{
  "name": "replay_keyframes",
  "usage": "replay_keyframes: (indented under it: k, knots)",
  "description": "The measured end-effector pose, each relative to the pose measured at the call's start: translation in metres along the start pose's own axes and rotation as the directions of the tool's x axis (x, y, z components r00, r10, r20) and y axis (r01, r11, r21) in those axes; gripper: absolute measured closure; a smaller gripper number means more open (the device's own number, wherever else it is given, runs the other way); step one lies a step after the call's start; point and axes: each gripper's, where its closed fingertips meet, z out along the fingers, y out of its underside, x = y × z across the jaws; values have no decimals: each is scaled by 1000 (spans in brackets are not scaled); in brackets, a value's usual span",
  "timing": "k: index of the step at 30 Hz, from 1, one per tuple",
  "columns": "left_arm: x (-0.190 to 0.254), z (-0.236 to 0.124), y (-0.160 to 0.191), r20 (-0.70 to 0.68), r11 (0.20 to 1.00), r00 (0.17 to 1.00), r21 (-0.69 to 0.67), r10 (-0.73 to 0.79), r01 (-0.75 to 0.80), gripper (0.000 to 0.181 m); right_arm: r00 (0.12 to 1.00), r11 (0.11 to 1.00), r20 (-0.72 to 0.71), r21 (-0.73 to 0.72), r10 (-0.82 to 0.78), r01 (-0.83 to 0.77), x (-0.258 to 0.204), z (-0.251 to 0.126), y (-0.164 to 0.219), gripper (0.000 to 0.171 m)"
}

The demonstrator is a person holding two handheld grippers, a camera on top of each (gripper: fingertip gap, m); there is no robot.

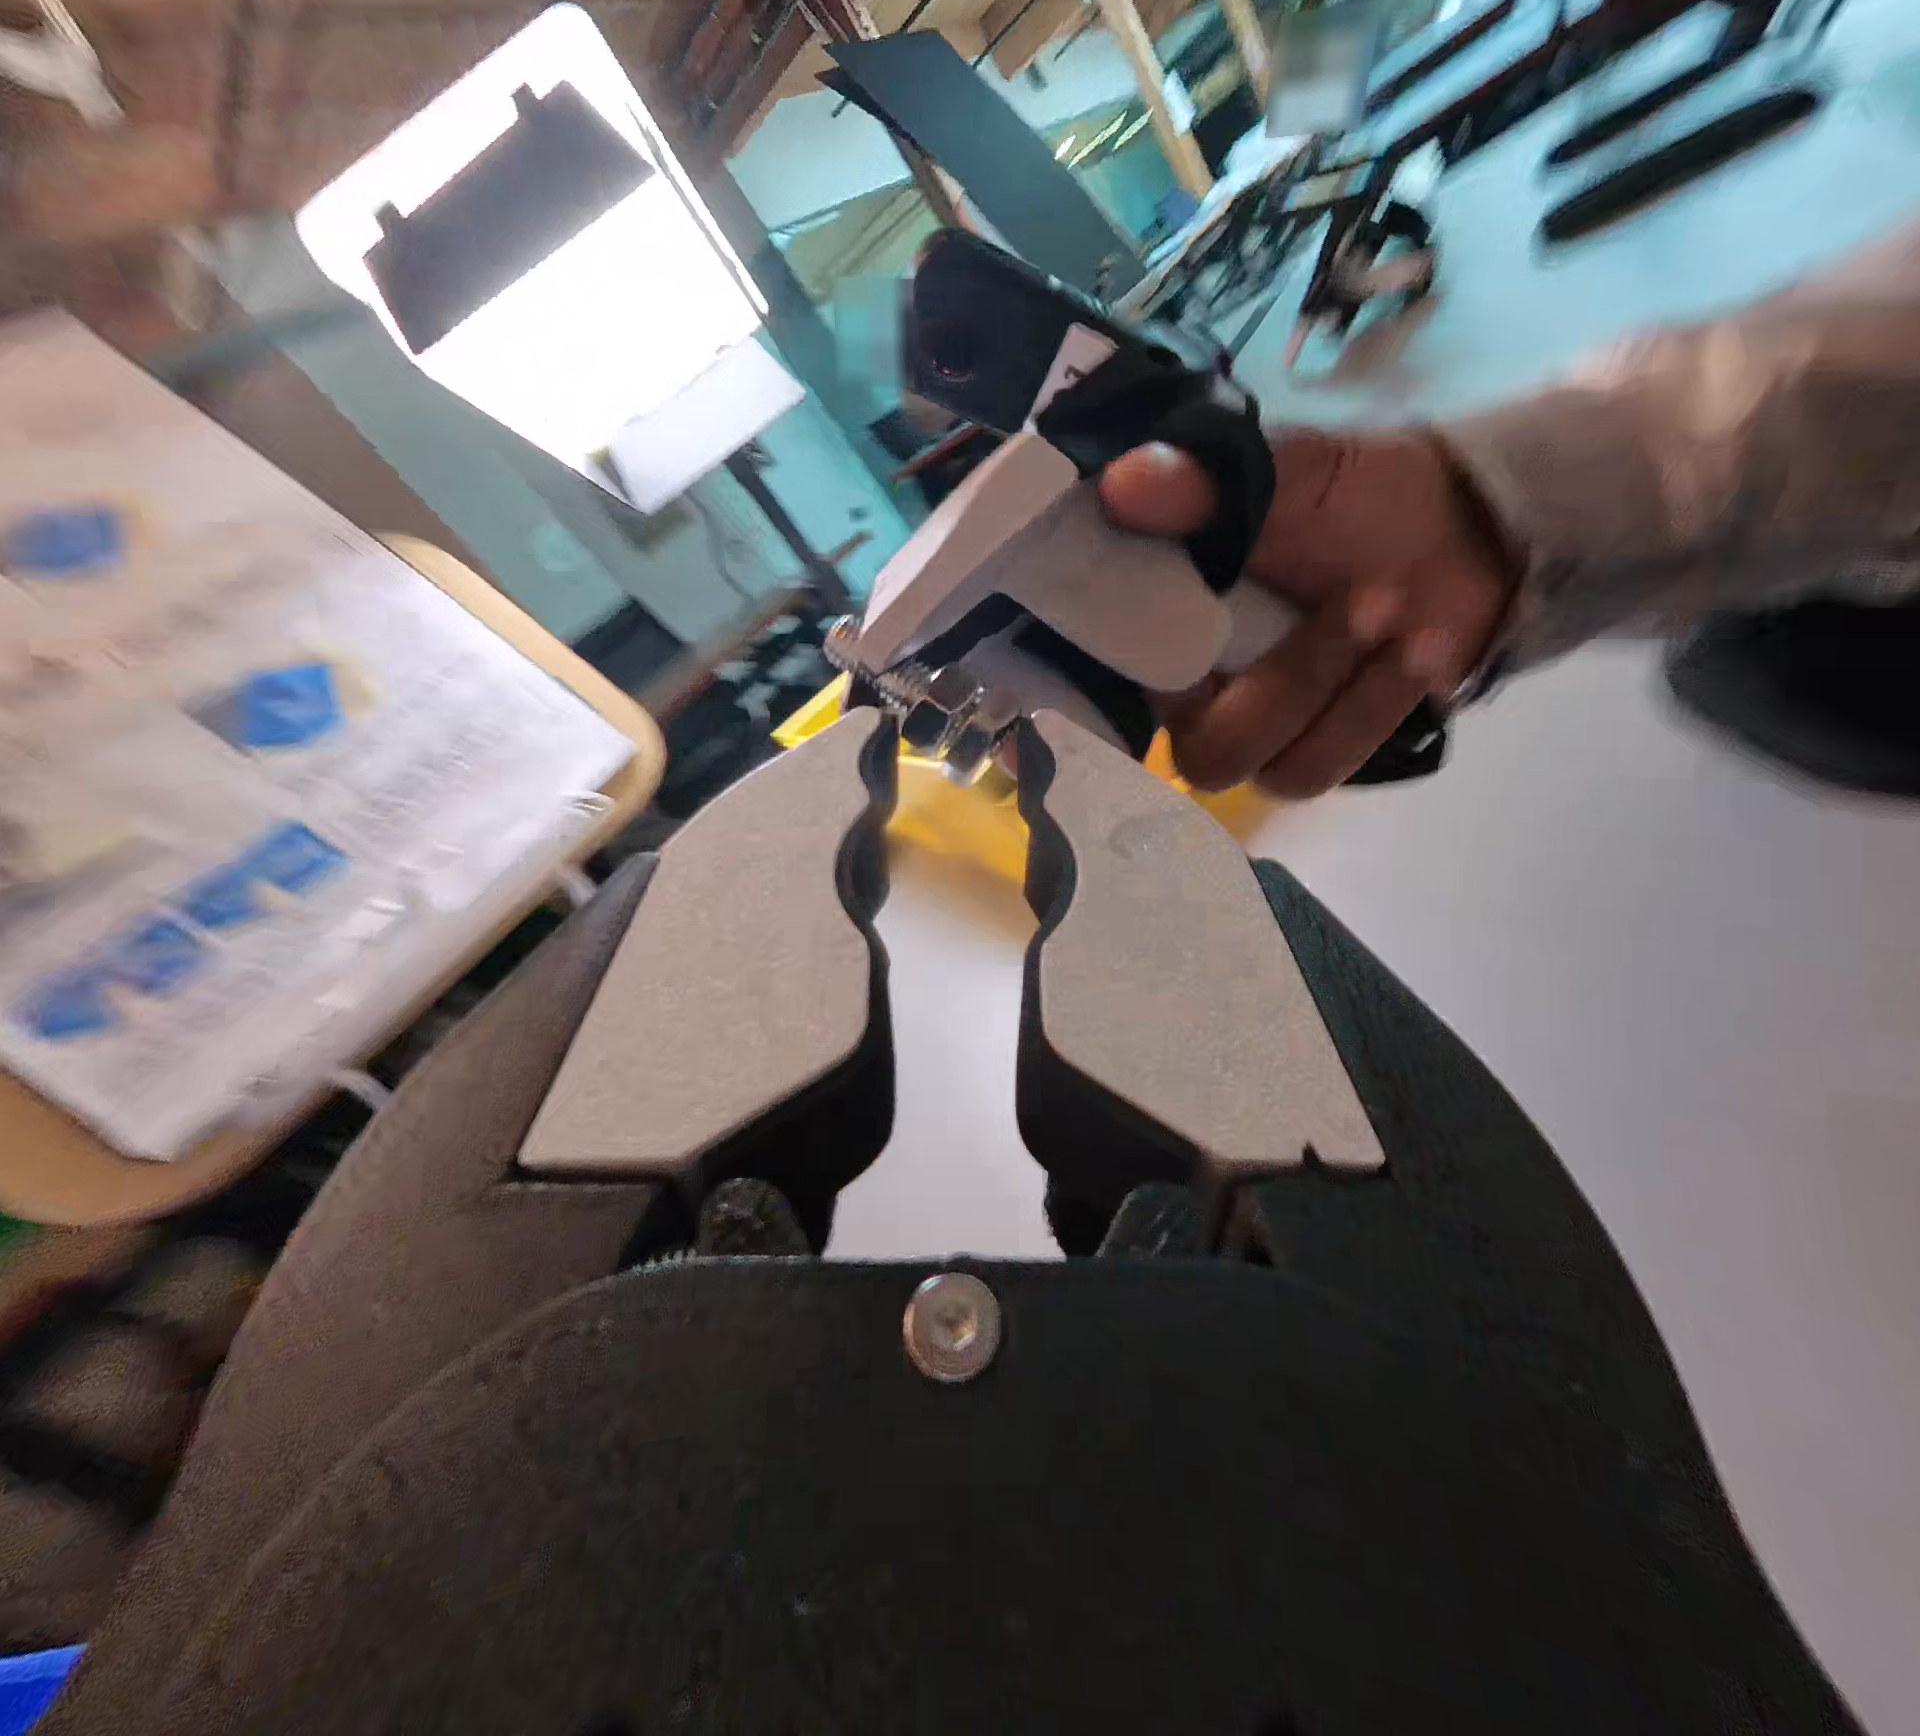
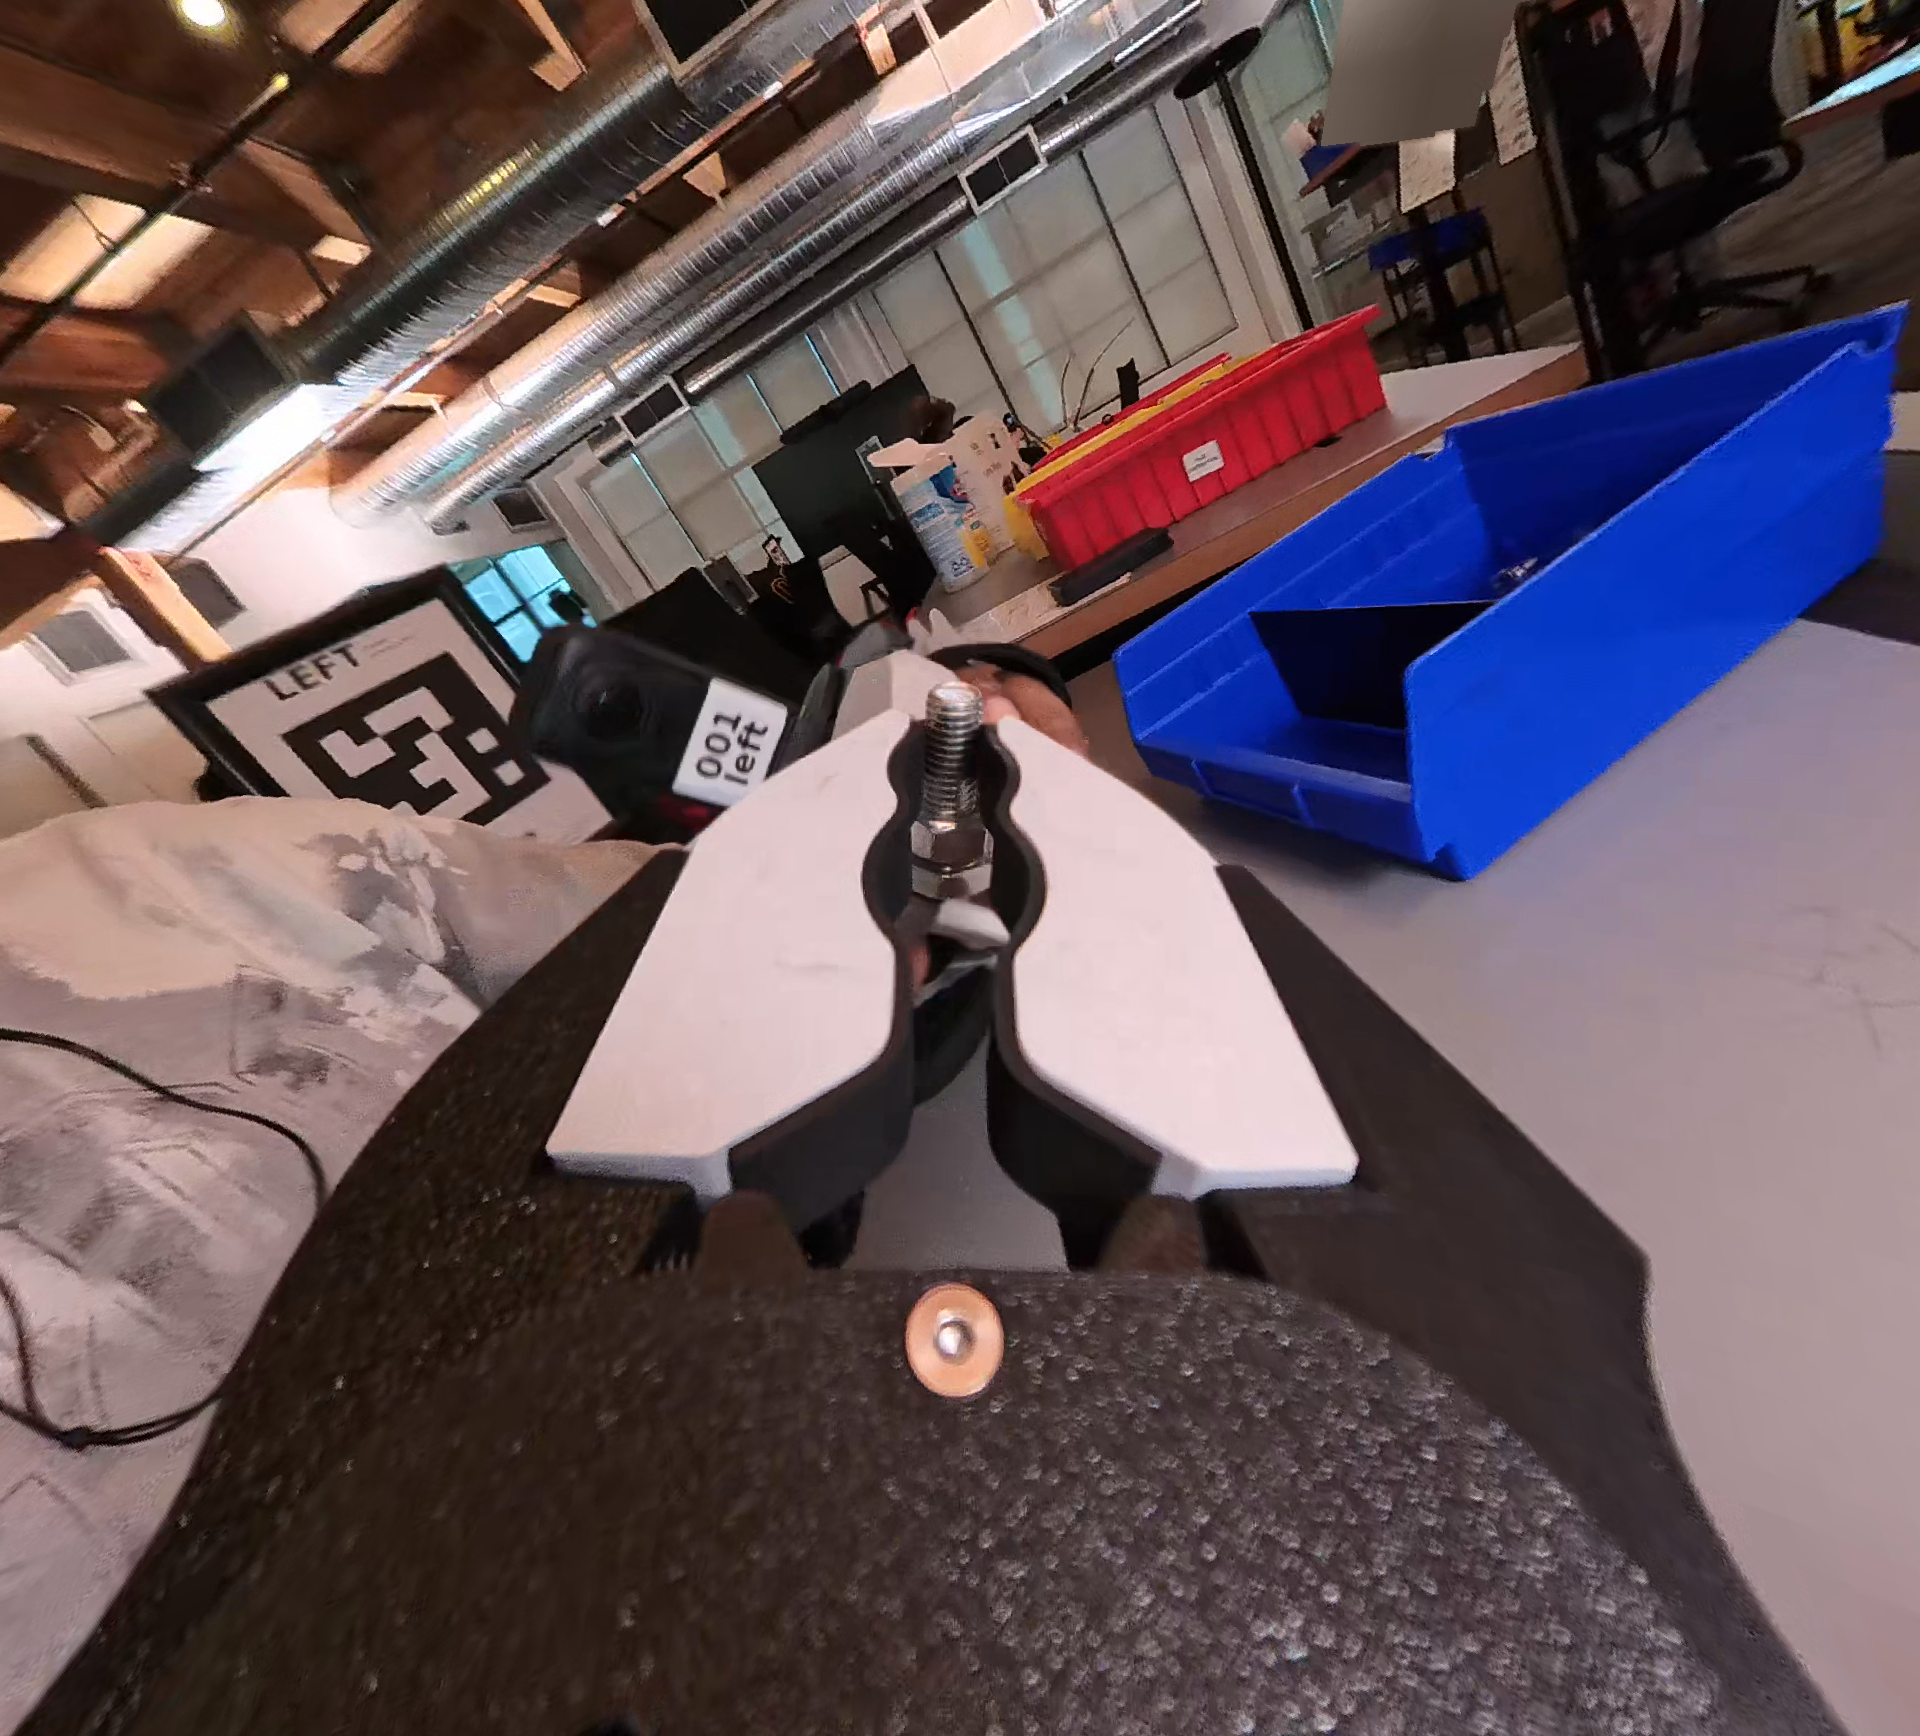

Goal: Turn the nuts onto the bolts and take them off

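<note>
Counter [image 2: 1558, 1011]: pale grey top that carries the bins; both claws are held above it
Blue bin [image 2: 1538, 606]: open plastic bin on the counter, toward its far right side, with a dark divider inside; small metal parts lie in the section behind the divider, too small to name
Red bin [image 2: 1216, 450]: ribbed bin on another tabletop well behind the blue bin
Yellow bin [image 1: 961, 808]: only a part shows, on the counter just beyond the left claw's tips
Right claw [image 2: 951, 756]: pale fingers with dark wavy pads, closed around the bolt; the threaded shaft sits in the groove between the pads and pokes out past the tips
Left claw [image 1: 948, 736]: fingers set a little apart, tips on either side of the nut; whether they actually pinch it cannot be told from these views
Hand [image 1: 1340, 606]: a person's hand in a pale sleeve, holding the right claw's handle, seen across from the left claw
Bolt [image 2: 954, 751]: silver, threaded, held off the counter in the right claw
Nut [image 2: 948, 839]: silver hex nut threaded on the bolt, low on the shaft, between the right claw's pads; in the left wrist view it sits at the left claw's tips
</note>
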Motion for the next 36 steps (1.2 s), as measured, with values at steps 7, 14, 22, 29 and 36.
replay_keyframes:
  k: [7, 14, 22, 29, 36]
  knots:
    - [1, 3, -2, -293, 730, 691, -39, -661, 682, 144, 943, 945, -62, -1, -328, 328, -8, -16, -9, 162]
    - [14, 8, 3, -331, 678, 620, -90, -711, 729, 148, 907, 910, -82, -4, -413, 414, -9, -10, -2, 162]
    - [14, 9, 9, -328, 636, 578, -100, -747, 765, 162, 914, 918, -90, -9, -397, 398, -4, -9, 3, 162]
    - [16, 9, 11, -335, 628, 568, -99, -752, 772, 163, 908, 913, -89, -18, -408, 408, -3, -9, 6, 161]
    - [0, 7, 12, -243, 680, 659, -2, -711, 733, 163, 884, 904, -195, -42, -426, 426, 8, -18, -5, 143]
